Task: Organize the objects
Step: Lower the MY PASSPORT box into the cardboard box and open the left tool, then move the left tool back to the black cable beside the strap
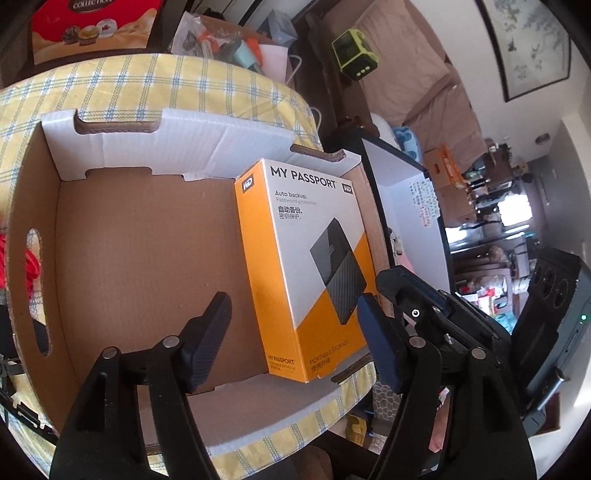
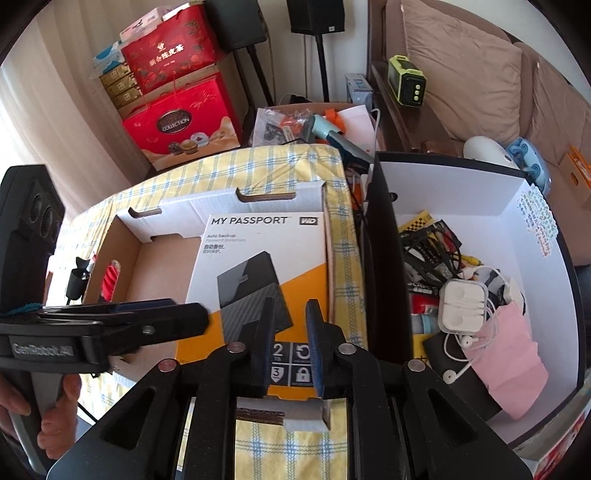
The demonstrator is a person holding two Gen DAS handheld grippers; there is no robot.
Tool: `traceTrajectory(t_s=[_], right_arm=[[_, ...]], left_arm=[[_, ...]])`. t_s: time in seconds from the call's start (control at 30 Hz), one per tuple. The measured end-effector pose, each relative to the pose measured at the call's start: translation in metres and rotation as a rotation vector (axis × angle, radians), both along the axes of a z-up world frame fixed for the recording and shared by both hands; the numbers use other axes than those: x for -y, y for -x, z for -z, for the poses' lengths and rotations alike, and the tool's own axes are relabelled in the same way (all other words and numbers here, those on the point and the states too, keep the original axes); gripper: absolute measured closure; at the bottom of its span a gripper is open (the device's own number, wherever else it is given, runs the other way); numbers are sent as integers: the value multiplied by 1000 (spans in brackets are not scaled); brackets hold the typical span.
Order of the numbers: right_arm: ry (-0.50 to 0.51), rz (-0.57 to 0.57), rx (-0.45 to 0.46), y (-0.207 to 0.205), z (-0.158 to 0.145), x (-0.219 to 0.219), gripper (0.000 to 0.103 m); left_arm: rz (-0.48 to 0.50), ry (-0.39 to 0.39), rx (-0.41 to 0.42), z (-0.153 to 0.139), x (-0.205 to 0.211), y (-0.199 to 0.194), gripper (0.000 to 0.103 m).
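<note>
Where it lies boxed, hard-drive carton (image 1: 301, 258) shows orange-and-white faces.

The right gripper (image 2: 287, 347) hides the hard-drive box's (image 2: 258, 258) lower edge; red box (image 1: 92, 26) cut off upper left.

Each matte black plastic left gripper (image 1: 291, 339) and right gripper (image 2: 288, 343) has angular scissor-link arms pinned with round silver rivets and dark blue textured pads. The left body carries white "GenRobot.AI" lettering and three round lenses; a small light, possibly green, glows.
</note>
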State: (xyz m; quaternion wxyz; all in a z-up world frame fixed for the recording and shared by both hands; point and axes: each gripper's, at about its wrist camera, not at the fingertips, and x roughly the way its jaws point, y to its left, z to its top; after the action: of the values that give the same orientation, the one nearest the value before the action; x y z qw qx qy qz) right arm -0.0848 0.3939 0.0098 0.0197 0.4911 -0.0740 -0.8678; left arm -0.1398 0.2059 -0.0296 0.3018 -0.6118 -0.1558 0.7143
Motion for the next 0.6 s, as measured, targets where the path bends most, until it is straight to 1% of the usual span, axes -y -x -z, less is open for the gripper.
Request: traceTrajectory(t_s=[0.03, 0.1, 0.13, 0.2, 0.23, 0.27, 0.3, 0.33, 0.37, 0.47, 0.6], right_arm=[[5, 6, -1, -1, -1, -2, 82], [13, 10, -6, -4, -2, -4, 82], [17, 9, -9, -5, -4, -3, 82], [21, 4, -19, -7, -7, 0, 78], [19, 3, -27, -9, -10, 1, 71], [11, 8, -34, -10, -12, 1, 58], [-2, 17, -41, -11, -13, 1, 50], [-18, 27, -48, -12, -16, 1, 38], [-31, 32, -54, -13, -17, 0, 35], [-53, 60, -49, -12, -17, -7, 35], [-43, 100, -26, -11, -8, -21, 35]], left_arm=[[1, -1, -8, -3, 4, 0, 31], [5, 7, -35, -12, 12, -3, 27], [10, 17, -54, -17, 17, -4, 24], [15, 54, -99, -27, 26, -9, 18], [17, 76, -122, -32, 31, -11, 14], [17, 97, -144, -37, 36, -13, 12], [12, 116, -164, -41, 42, -16, 10], [2, 135, -183, -45, 49, -18, 9], [-10, 151, -200, -49, 57, -19, 8], [-51, 185, -233, -58, 87, -21, 6], [-118, 228, -258, -59, 127, -17, 5]])
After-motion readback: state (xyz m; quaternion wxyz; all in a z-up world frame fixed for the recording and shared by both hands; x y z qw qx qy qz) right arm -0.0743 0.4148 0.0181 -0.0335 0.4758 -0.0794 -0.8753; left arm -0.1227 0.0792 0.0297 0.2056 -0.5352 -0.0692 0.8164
